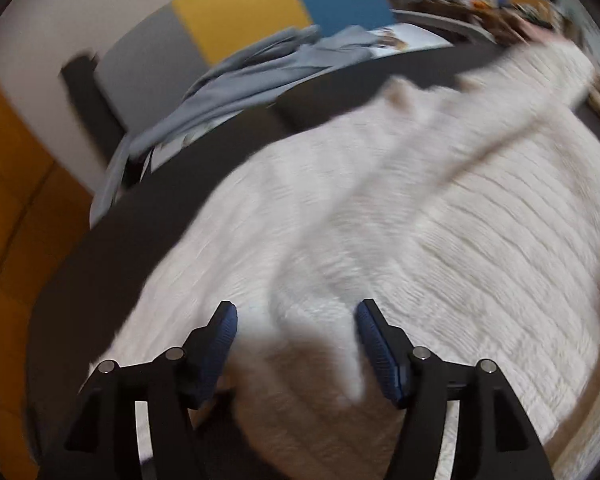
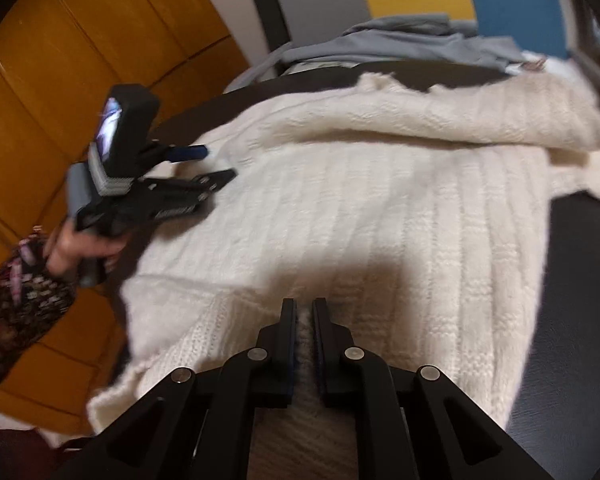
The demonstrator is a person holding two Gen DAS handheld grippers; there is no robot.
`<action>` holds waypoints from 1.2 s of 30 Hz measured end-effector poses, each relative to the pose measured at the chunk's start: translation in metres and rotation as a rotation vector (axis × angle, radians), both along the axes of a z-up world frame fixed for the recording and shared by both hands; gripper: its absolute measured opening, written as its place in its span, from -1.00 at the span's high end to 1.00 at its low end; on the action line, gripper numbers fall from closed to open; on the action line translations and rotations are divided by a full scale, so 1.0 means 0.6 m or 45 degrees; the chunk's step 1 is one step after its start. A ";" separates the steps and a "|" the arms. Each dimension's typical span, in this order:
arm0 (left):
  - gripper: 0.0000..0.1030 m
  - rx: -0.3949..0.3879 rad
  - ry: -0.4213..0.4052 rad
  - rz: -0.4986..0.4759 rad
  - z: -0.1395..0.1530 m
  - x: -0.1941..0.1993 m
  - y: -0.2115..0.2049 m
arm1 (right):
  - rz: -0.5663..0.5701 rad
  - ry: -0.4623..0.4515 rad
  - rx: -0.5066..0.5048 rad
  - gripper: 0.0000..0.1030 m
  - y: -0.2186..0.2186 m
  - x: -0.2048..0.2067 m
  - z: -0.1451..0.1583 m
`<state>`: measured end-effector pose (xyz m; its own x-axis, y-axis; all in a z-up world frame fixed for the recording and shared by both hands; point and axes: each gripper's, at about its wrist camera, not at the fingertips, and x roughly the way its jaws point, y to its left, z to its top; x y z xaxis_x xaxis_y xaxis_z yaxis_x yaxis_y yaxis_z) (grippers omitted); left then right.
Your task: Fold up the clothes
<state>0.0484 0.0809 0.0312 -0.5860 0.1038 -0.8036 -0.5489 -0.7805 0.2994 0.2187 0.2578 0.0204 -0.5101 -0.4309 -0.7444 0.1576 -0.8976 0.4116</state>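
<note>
**Hem pinched, left side free**

The right gripper (image 2: pixel 304 312) pinches the near hem of the white knit sweater (image 2: pixel 380 208) spread on the dark table (image 2: pixel 572 280). The left gripper (image 1: pixel 296 320) hangs spread above it, holding nothing. It should grab the matching corner, so both lift evenly.

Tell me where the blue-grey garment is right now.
The blue-grey garment lies crumpled at the far edge of the dark table, beyond the white knit sweater, in front of the grey, yellow and blue panels.
</note>
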 end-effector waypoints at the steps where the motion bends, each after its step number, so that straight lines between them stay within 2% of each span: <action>1: -0.31 0.010 -0.008 0.036 0.000 -0.007 -0.015 | 0.025 -0.007 -0.034 0.79 0.000 0.001 -0.002; 3: -0.32 0.029 -0.026 0.109 -0.002 -0.021 -0.046 | 0.064 -0.004 -0.090 0.74 0.004 0.004 -0.003; 5: -0.32 0.032 -0.037 0.176 -0.004 -0.029 -0.073 | 0.044 0.091 -0.079 0.52 0.021 0.016 0.021; 7: -0.32 0.006 -0.028 0.205 -0.006 -0.019 -0.095 | -0.037 0.196 -0.062 -0.06 0.053 0.023 0.047; 9: -0.29 0.014 -0.048 0.240 -0.002 -0.014 -0.116 | -0.179 0.238 0.023 -0.18 0.097 0.022 0.061; 11: -0.17 0.101 -0.094 0.276 0.010 -0.013 -0.129 | -0.305 0.236 0.123 -0.18 0.134 0.016 0.066; 12: -0.15 0.166 -0.105 0.288 0.019 -0.012 -0.133 | -0.364 0.215 0.150 -0.15 0.155 0.009 0.062; 15: -0.16 0.187 0.026 0.259 0.034 -0.010 -0.108 | -0.510 0.037 0.091 0.31 0.217 -0.044 0.012; 18: -0.16 -0.079 0.179 0.285 0.004 -0.006 -0.054 | -0.549 -0.049 0.017 0.34 0.228 -0.110 -0.029; 19: -0.16 -0.117 0.173 0.295 -0.012 -0.010 -0.047 | -0.564 -0.051 0.001 0.34 0.227 -0.130 -0.037; 21: -0.23 -0.075 0.263 0.314 -0.023 -0.001 -0.051 | -0.606 -0.038 0.016 0.34 0.221 -0.159 -0.040; 23: -0.23 -0.053 0.309 0.325 -0.030 0.006 -0.058 | -0.611 -0.011 0.021 0.32 0.213 -0.183 -0.040; 26: -0.24 -0.039 0.310 0.338 -0.034 0.003 -0.065 | -0.634 0.017 0.048 0.31 0.196 -0.208 -0.041; 27: -0.24 -0.031 0.306 0.341 -0.033 0.003 -0.067 | -0.636 0.023 0.053 0.45 0.191 -0.216 -0.040; 28: -0.24 -0.022 0.301 0.343 -0.032 0.003 -0.069 | -0.637 0.025 0.051 0.82 0.188 -0.219 -0.038; 33: -0.27 0.029 0.265 0.353 -0.022 -0.005 -0.079 | -0.694 0.039 0.027 0.83 0.195 -0.208 -0.022; 35: -0.28 0.042 0.261 0.354 -0.021 0.003 -0.075 | -0.760 0.086 0.128 0.86 0.212 -0.187 -0.002; 36: -0.29 0.047 0.258 0.355 -0.021 0.001 -0.074 | -0.796 0.097 0.169 1.00 0.225 -0.179 0.006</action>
<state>0.0488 0.0362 0.0187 -0.7434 -0.0556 -0.6666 -0.2455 -0.9043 0.3492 0.1113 0.3926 0.0237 -0.6886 0.0582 -0.7228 -0.3879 -0.8718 0.2993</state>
